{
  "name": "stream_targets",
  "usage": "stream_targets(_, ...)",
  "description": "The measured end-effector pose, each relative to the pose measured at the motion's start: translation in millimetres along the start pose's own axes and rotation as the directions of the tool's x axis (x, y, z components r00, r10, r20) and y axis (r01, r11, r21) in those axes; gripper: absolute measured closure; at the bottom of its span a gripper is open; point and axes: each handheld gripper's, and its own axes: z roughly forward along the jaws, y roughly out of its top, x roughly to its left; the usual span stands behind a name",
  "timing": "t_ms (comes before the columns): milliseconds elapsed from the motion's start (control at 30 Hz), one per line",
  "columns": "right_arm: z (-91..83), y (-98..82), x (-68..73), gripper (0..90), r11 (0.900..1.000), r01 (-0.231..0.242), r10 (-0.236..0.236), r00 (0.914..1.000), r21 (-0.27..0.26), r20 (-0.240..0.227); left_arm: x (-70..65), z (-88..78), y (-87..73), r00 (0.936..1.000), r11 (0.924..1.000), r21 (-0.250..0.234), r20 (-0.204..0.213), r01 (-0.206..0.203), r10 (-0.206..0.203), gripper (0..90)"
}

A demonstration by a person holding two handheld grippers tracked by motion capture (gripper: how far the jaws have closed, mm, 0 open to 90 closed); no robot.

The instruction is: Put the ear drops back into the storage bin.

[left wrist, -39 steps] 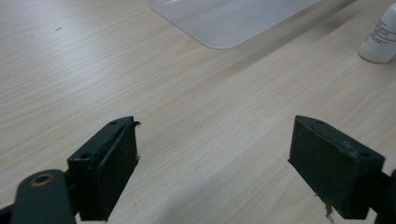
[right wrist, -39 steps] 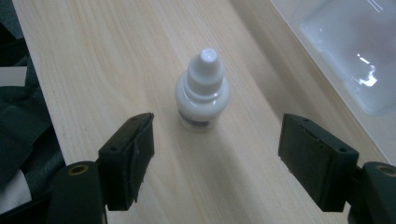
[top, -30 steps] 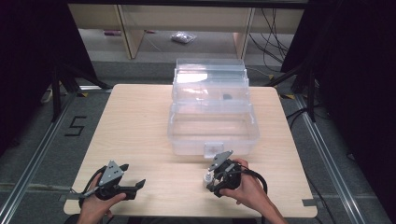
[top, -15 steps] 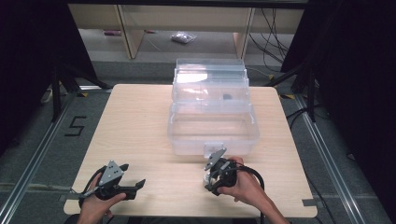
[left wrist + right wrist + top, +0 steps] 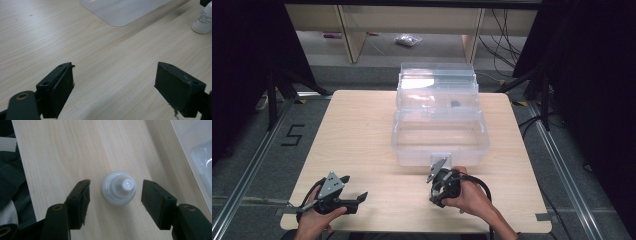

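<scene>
A small white bottle [image 5: 119, 188] with a nozzle tip stands upright on the light wooden table [image 5: 362, 130]. In the right gripper view I look down on it. My right gripper [image 5: 115, 195] points down over it, one jaw on each side, with a gap between each pad and the bottle. Its jaws have just been closing and stand open around the bottle. In the high view the right gripper [image 5: 438, 192] is near the front edge, before a clear plastic box [image 5: 439, 142]. My left gripper [image 5: 356, 186] lies at the front left, open and empty. The bottle [image 5: 202, 20] appears far off in its view.
The clear box has its lid [image 5: 437, 80] raised at the back, with a small dark item [image 5: 455, 103] inside. Its corner [image 5: 202, 157] lies right of the bottle. The table's front edge and dark clothing [image 5: 10, 177] are close behind the right gripper.
The right gripper has shifted slightly left in the high view. The left gripper has kept still.
</scene>
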Motion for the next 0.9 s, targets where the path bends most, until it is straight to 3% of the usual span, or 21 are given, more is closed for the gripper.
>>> stream_targets(267, 5.3, 4.8, -1.4, 46.3, 1.000, 0.016, -0.016, 0.9999, 0.022, 0.004, -0.1, -0.1, 0.0, 1.0000, 1.0000, -0.001, 0.000, 0.000, 0.000, 14.9)
stream_targets(300, 4.6, 5.2, 0.2, 46.6, 0.998, -0.021, 0.021, 0.9997, 0.052, 0.012, -0.1, -0.1, 0.0, 1.0000, 1.0000, -0.001, 0.000, -0.001, 0.001, 14.9)
stream_targets(367, 6.2, 5.7, -1.5, 48.3, 0.999, 0.001, -0.001, 1.0000, 0.042, 0.002, -0.1, -0.1, 0.0, 1.0000, 1.0000, -0.002, 0.000, 0.000, 0.000, 14.9)
stream_targets(433, 6.3, 5.8, -0.1, 49.5, 0.997, -0.021, 0.020, 0.9997, 0.069, 0.012, 0.0, -0.1, 0.0, 1.0000, 1.0000, -0.001, 0.000, 0.000, 0.000, 14.9)
stream_targets(467, 7.0, 6.0, -1.0, 50.4, 0.998, -0.002, 0.001, 1.0000, 0.062, 0.006, 0.0, 0.0, 0.0, 1.0000, 1.0000, -0.001, 0.000, 0.000, 0.000, 14.9)
stream_targets(500, 6.9, 5.8, 0.2, 51.1, 0.998, -0.021, 0.021, 0.9997, 0.063, 0.011, 0.0, -0.1, 0.0, 1.0000, 1.0000, -0.001, 0.000, 0.000, 0.000, 14.9)
stream_targets(567, 8.7, 6.4, -1.8, 51.8, 0.998, 0.014, -0.014, 0.9999, 0.054, 0.003, -0.1, -0.1, 0.0, 1.0000, 1.0000, -0.001, 0.000, 0.000, 0.000, 14.9)
stream_targets(667, 10.4, 7.0, -1.4, 54.0, 0.998, 0.015, -0.015, 0.9999, 0.065, -0.005, -0.5, 0.2, -0.1, 1.0000, 1.0000, -0.005, 0.001, 0.004, -0.004, 14.9)
stream_targets(700, 10.0, 7.2, 0.9, 54.3, 0.996, -0.020, 0.020, 0.9998, 0.086, 0.003, -0.5, 0.2, -0.2, 1.0000, 1.0000, -0.006, 0.000, 0.007, -0.007, 14.9)
stream_targets(733, 11.7, 7.6, -1.3, 54.8, 0.998, 0.016, -0.016, 0.9999, 0.068, -0.005, -0.4, 0.2, -0.1, 1.0000, 1.0000, -0.006, 0.001, 0.003, -0.003, 14.9)
stream_targets(800, 12.8, 8.4, -1.2, 57.8, 0.997, 0.013, -0.012, 0.9999, 0.075, -0.009, -0.5, 0.2, -0.1, 1.0000, 1.0000, -0.007, 0.000, 0.007, -0.007, 14.9)
stream_targets(867, 13.4, 8.9, -1.5, 60.0, 0.997, 0.019, -0.018, 0.9998, 0.071, -0.007, 1.4, -0.9, 0.0, 0.9998, 0.9997, 0.014, -0.008, -0.018, 0.018, 14.9)
stream_targets(900, 13.2, 8.9, -0.8, 60.0, 0.997, 0.012, -0.012, 0.9999, 0.073, -0.004, 0.2, -0.2, -0.1, 1.0000, 1.0000, -0.001, -0.003, 0.000, 0.000, 14.9)
